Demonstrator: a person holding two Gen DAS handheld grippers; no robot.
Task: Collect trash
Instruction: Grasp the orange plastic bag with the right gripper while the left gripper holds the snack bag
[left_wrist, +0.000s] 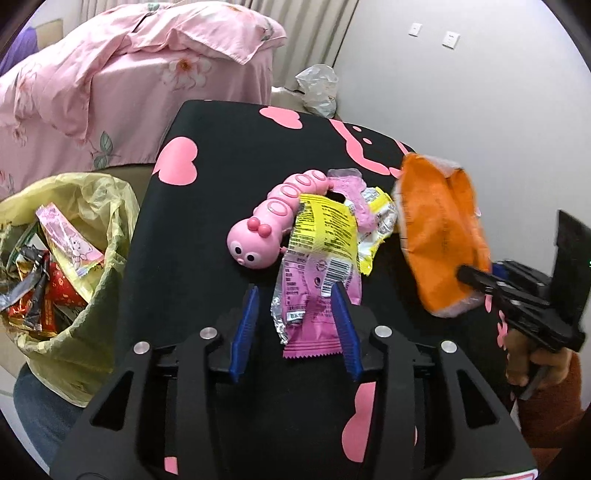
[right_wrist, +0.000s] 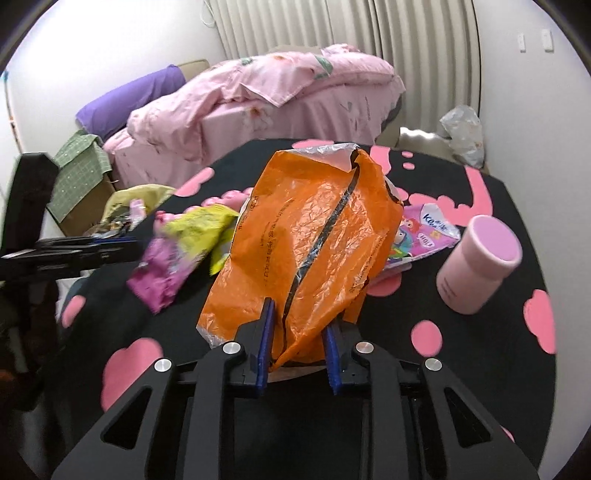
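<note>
In the left wrist view the left gripper (left_wrist: 295, 291) stands with its two blue fingers spread over the lower centre of the frame, and a pink wrapper (left_wrist: 314, 291) lies flat on the desk (left_wrist: 221, 155) between them, its right edge just beside the right finger; the pads do not press on it. A yellow wrapper (left_wrist: 325, 229) overlaps the pink one just above, and a pink caterpillar toy (left_wrist: 269, 221) lies against both on their left, partly covered by the yellow one. Further up, a small clear-pink wrapper (left_wrist: 347, 184) and a crumpled yellow-and-white one (left_wrist: 380, 218) crowd the same heap (four loose wrappers on the desk here, one toy). At the left edge of the frame a bin lined with a yellow-green bag (left_wrist: 92, 236) holds several wrappers already. In the right wrist view the right gripper (right_wrist: 297, 325) is pinching the lower end of one orange bag (right_wrist: 306, 243), which stands up in the centre and hides much of the desk behind it. To the right of the bag lie a cartoon-printed tissue pack (right_wrist: 424, 236) and one pink cylinder (right_wrist: 476, 262), tipped on its side. A bed with pink bedding (right_wrist: 258, 99) fills the upper part of the frame, with a purple pillow (right_wrist: 133, 96) at its left and a clear plastic bag (right_wrist: 463, 133) at the upper right.
</note>
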